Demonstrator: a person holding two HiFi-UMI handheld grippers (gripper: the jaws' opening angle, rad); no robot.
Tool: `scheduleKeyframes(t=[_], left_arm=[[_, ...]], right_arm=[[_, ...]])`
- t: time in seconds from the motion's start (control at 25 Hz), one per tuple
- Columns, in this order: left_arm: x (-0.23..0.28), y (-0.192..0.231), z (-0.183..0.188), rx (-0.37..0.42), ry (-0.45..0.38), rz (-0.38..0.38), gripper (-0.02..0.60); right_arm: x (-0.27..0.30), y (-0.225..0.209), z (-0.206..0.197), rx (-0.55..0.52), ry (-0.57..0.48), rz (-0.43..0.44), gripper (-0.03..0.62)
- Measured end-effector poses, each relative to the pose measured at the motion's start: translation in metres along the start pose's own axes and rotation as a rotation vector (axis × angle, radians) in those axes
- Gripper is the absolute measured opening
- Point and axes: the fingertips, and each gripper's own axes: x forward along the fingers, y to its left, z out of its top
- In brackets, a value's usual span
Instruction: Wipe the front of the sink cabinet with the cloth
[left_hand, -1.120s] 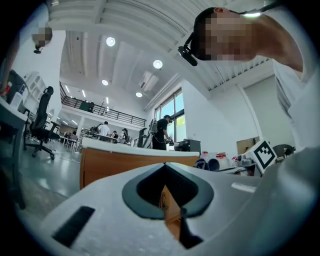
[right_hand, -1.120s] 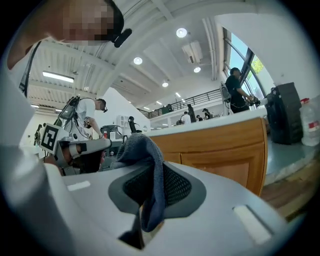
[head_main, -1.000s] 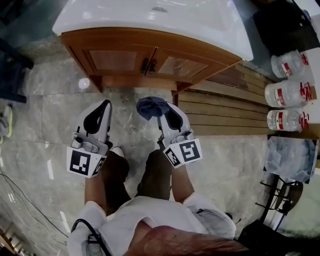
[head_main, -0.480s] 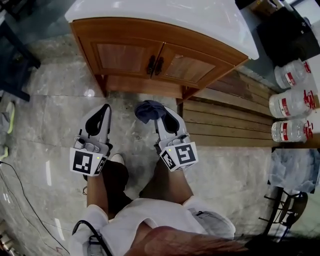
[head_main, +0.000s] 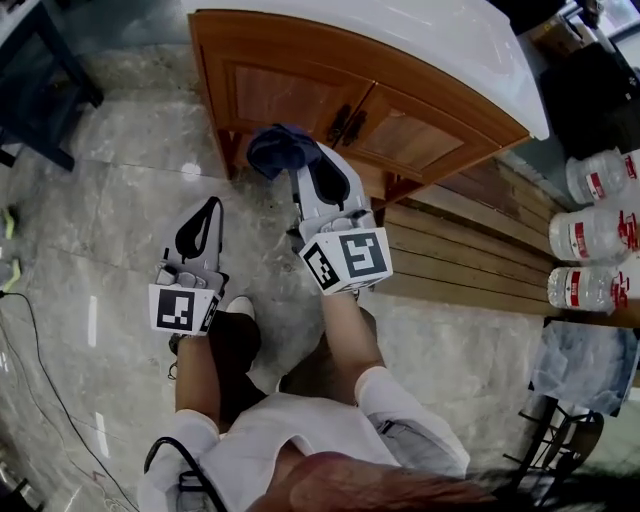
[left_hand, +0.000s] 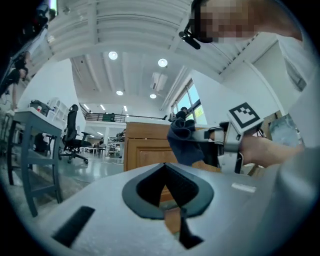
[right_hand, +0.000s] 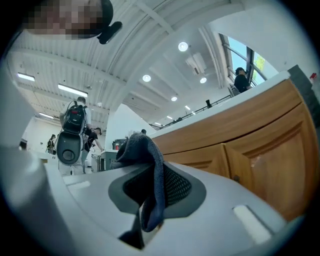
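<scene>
Cloth (head_main: 280, 148) in right gripper (head_main: 304, 170), beside cabinet front (head_main: 400, 140).

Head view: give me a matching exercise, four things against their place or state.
Things:
1. cloth
2. left tongs
3. bottles
4. cabinet doors

Place or state:
A. shut, brown wood
B. at the view's right edge
C. shut on nothing, over the floor
D. held in the right tongs

Pairs: 1-D, 2-C, 3-B, 4-A
</scene>
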Motion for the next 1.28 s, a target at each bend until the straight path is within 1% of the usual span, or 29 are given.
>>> scheduleKeyframes(t=[0.12, 0.2, 0.28, 0.36, 0.52, 0.64, 0.8, 0.92, 1.12, 1.28], left_arm=[[-0.012, 0.023, -0.003, -0.032, 0.008, 0.076, 0.005], [-0.019, 0.032, -0.005, -0.031, 0.015, 0.104, 0.005], [-0.025, 0.039, -0.005, -0.036, 0.018, 0.125, 0.005], [-0.028, 0.042, -0.003, -0.040, 0.010, 0.135, 0.005], [-0.036, 0.046, 0.002, -0.040, -0.004, 0.148, 0.005], [-0.039, 0.047, 0.004, -0.039, -0.014, 0.155, 0.005], [-0.040, 0.042, 0.007, -0.041, -0.022, 0.152, 0.005], [-0.042, 0.037, 0.010, -0.045, -0.031, 0.148, 0.005], [-0.041, 0.031, 0.012, -0.043, -0.034, 0.127, 0.005], [-0.039, 0.027, 0.011, -0.048, -0.030, 0.112, 0.005]], right_arm=[[0.054, 0.021, 0.008, -0.002, 0.009, 0.069, 0.058], [0.088, 0.033, 0.014, 0.008, 0.024, 0.107, 0.060], [0.117, 0.041, 0.019, 0.032, 0.033, 0.121, 0.058], [0.140, 0.044, 0.023, 0.043, 0.037, 0.103, 0.058], [0.168, 0.045, 0.027, 0.033, 0.041, 0.033, 0.058], [0.180, 0.044, 0.024, 0.047, 0.049, -0.012, 0.058], [0.192, 0.038, 0.015, 0.052, 0.067, -0.049, 0.058], [0.197, 0.030, 0.014, 0.073, 0.059, -0.074, 0.060], [0.182, 0.012, 0.016, 0.100, 0.037, -0.107, 0.060], [0.158, -0.015, 0.025, 0.071, 0.027, -0.128, 0.066]])
